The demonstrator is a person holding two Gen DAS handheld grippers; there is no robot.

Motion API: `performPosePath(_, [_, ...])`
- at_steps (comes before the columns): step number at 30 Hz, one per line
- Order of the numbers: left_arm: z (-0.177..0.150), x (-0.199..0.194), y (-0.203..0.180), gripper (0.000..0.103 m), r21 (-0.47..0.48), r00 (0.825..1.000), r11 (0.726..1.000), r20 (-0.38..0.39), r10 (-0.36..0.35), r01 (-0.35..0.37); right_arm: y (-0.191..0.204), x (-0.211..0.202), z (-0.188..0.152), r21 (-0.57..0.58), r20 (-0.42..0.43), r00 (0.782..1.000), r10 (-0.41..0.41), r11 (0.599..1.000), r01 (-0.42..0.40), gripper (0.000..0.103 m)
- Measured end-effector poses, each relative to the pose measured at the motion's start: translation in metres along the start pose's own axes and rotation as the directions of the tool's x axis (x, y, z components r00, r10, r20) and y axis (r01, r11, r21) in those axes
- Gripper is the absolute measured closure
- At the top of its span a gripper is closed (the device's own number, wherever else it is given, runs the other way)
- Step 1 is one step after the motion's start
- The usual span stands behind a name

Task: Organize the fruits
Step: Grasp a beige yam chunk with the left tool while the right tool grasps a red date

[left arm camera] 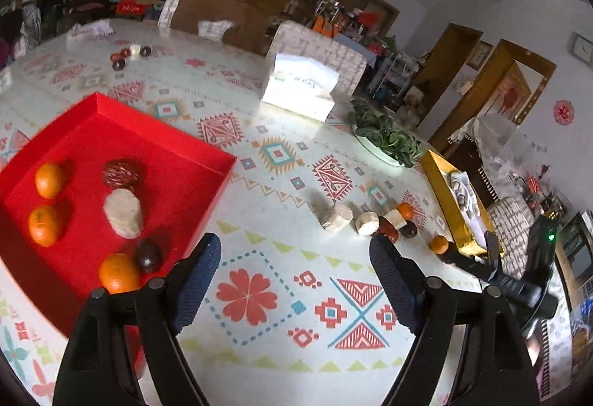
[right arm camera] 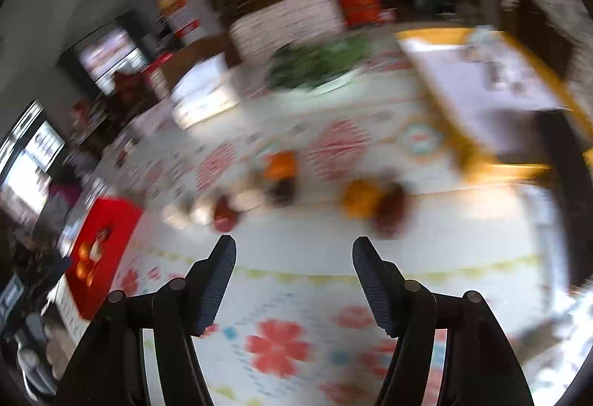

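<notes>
left gripper (left arm camera: pixel 294 254): jaws apart, empty; beside red tray (left arm camera: pixel 163 132)
right gripper (right arm camera: pixel 292 254): jaws apart, empty
loose fruit (right arm camera: pixel 361 198): on tablecloth, just ahead of right gripper; right hand nearer

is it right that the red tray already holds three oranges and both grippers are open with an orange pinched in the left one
Not quite. The left wrist view shows the left gripper open with nothing between its pads, only patterned tablecloth. The rest holds: the red tray contains three oranges, and the right gripper is open too.
</notes>
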State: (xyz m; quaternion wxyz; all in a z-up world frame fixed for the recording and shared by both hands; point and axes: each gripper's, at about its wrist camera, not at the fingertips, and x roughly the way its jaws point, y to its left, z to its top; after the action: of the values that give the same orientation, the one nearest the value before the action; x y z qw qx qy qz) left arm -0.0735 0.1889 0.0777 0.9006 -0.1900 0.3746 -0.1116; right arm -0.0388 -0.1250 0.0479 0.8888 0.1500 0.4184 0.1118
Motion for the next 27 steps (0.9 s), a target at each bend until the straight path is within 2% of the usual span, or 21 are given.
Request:
performPosePath(2, [0.002,0.013,0.001,0.021,-0.024,1.0,1.0,-0.026,-0.009,0.008,0.021,0.024,0.001,-0.059,-0.03,1.0,0.008,0.998,-0.009,0.033])
performPosePath(4, [0.006,0.03,0.0,0.021,-0.035,0.998,0.999,-0.062,-0.022,0.02,0.04,0.051,0.003,-0.115,-0.061,0.998,-0.033,0.993,0.025,0.04])
performPosePath(6, [0.011,0.042,-0.004,0.021,-0.024,0.997,1.0,-0.079,-0.015,0.013,0.047,0.069,0.005,-0.128,-0.077,0.996,-0.05,0.991,0.04,0.057])
performPosePath(10, [0.02,0.071,-0.014,0.025,-0.009,0.995,1.0,-0.098,-0.026,0.025,0.042,0.083,0.014,-0.067,-0.064,0.998,-0.017,0.998,0.013,0.06])
performPosePath(13, [0.023,0.102,-0.024,0.025,0.014,0.991,0.999,-0.134,-0.031,0.034,0.042,0.088,0.014,-0.063,-0.06,0.998,-0.007,0.998,0.003,0.06])
performPosePath(16, [0.022,0.124,-0.034,0.025,0.038,0.987,0.999,-0.16,-0.023,0.029,0.044,0.091,0.013,-0.078,-0.047,0.999,-0.012,0.997,0.008,0.07])
performPosePath(18, [0.019,0.137,-0.042,0.025,0.072,0.985,0.997,-0.171,-0.01,0.022,0.043,0.091,0.013,-0.068,-0.044,0.999,0.003,0.998,-0.006,0.07])
performPosePath(20, [0.016,0.145,-0.047,0.031,0.105,0.985,0.994,-0.174,0.008,0.01,0.041,0.09,0.013,-0.065,-0.047,0.999,0.012,0.998,-0.015,0.07])
performPosePath(22, [0.012,0.154,-0.052,0.049,0.149,0.981,0.989,-0.192,0.031,-0.003,0.04,0.087,0.012,-0.064,-0.042,0.999,0.017,0.998,-0.02,0.07])
performPosePath(25, [0.008,0.157,-0.058,0.061,0.208,0.983,0.978,-0.177,0.056,-0.019,0.038,0.083,0.011,-0.051,-0.038,0.999,0.03,0.998,-0.032,0.07])
performPosePath(27, [0.007,0.158,-0.061,0.061,0.23,0.983,0.973,-0.168,0.069,-0.029,0.038,0.082,0.01,-0.047,-0.042,0.998,0.037,0.998,-0.039,0.07])
